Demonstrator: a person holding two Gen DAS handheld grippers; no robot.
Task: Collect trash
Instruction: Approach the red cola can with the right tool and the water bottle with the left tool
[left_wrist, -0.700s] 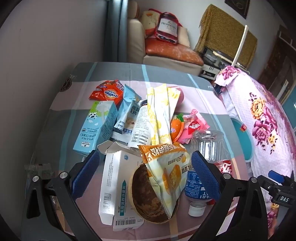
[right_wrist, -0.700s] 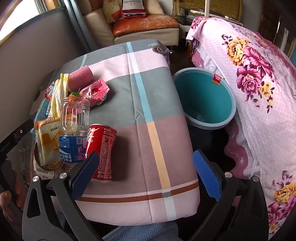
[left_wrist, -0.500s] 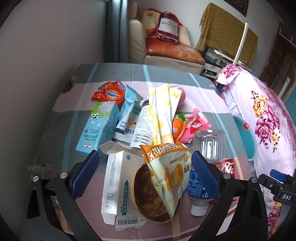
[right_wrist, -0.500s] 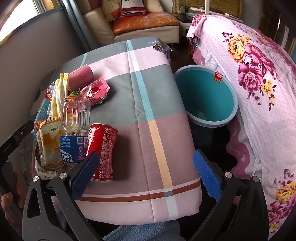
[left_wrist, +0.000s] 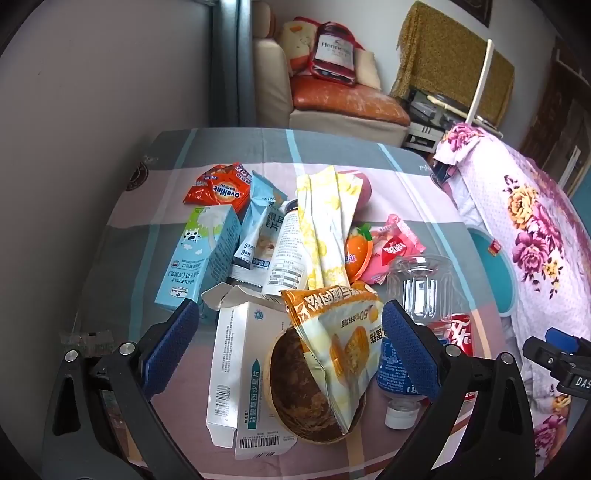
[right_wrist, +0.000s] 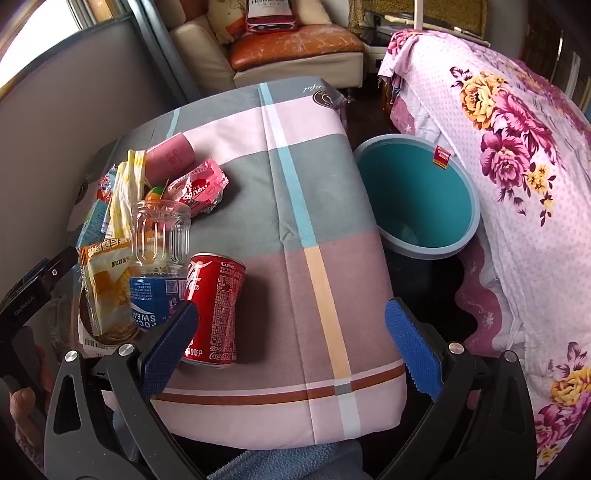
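Trash lies heaped on the checked tablecloth (left_wrist: 129, 266): a blue milk carton (left_wrist: 197, 256), an orange Ovaline wrapper (left_wrist: 219, 190), a white medicine box (left_wrist: 240, 369), a brown bowl (left_wrist: 295, 398) under a yellow-orange snack bag (left_wrist: 340, 343), a clear plastic bottle (left_wrist: 413, 295) and a red cola can (right_wrist: 214, 302). My left gripper (left_wrist: 290, 347) hovers open above the box and bowl, its pads wide apart and touching nothing. My right gripper (right_wrist: 291, 347) is open over the near table edge, the can by its left pad. A teal bin (right_wrist: 417, 206) stands beside the table.
A grey partition wall (left_wrist: 92, 110) borders the table on the left. A sofa with an orange cushion (left_wrist: 343, 103) stands behind it. A pink floral bedspread (right_wrist: 509, 155) lies to the right of the bin. A blue cloth (right_wrist: 295, 463) hangs below the near edge.
Both views have shifted slightly: the heap of trash sits a little further right in the left wrist view, and the table a touch lower in the right wrist view. Both grippers stay open.
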